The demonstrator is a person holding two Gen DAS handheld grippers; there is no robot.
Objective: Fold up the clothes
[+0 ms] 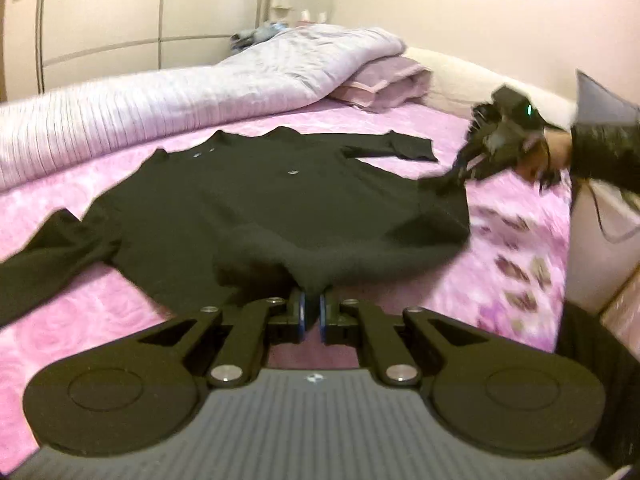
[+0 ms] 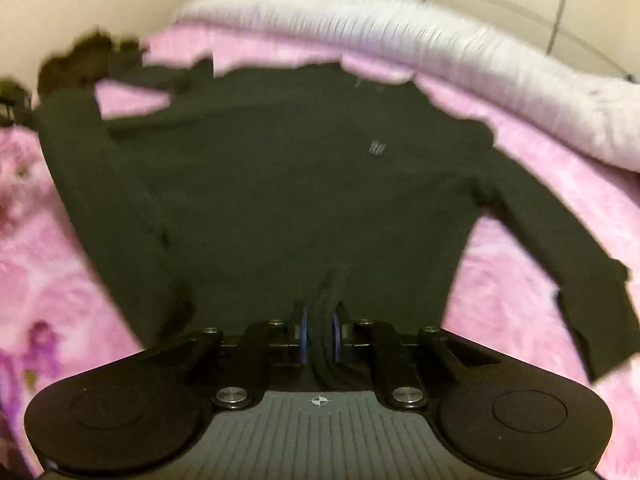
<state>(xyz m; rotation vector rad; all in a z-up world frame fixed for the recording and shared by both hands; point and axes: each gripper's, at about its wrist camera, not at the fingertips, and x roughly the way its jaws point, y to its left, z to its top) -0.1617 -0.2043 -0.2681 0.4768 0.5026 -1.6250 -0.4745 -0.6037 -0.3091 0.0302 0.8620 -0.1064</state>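
We are holding one black shirt (image 1: 256, 200) spread flat on a pink bed (image 1: 80, 184), collar away from us, with two grippers pinching its near hem. Our left gripper (image 1: 311, 312) is sitting low at the hem, its fingers drawn together on a bunched fold of the cloth. Our right gripper (image 2: 319, 334) is clamped on its own fold of hem, the fabric rising in a ridge between the blue pads (image 2: 304, 332). Seen from the left wrist, that right gripper (image 1: 460, 168) is reaching in from the bed's right side, carried by a hand (image 1: 548, 152) in a dark sleeve (image 1: 604, 152), tilted down toward the shirt's corner.

Both of the shirt's sleeves are lying out to the sides: one (image 1: 52, 248) is trailing toward the near left, the other (image 1: 400, 146) is stretched toward the pillows. One rolled lilac quilt (image 1: 160, 96) is bordering the far edge along the collar, with a stack of pillows (image 1: 384, 84) at its end. Open pink sheet is showing on both flanks and on the near side of the hem; the bed's right edge (image 1: 568, 216) is dropping off close to the right gripper. A wardrobe (image 1: 120, 12) is standing beyond the quilt.
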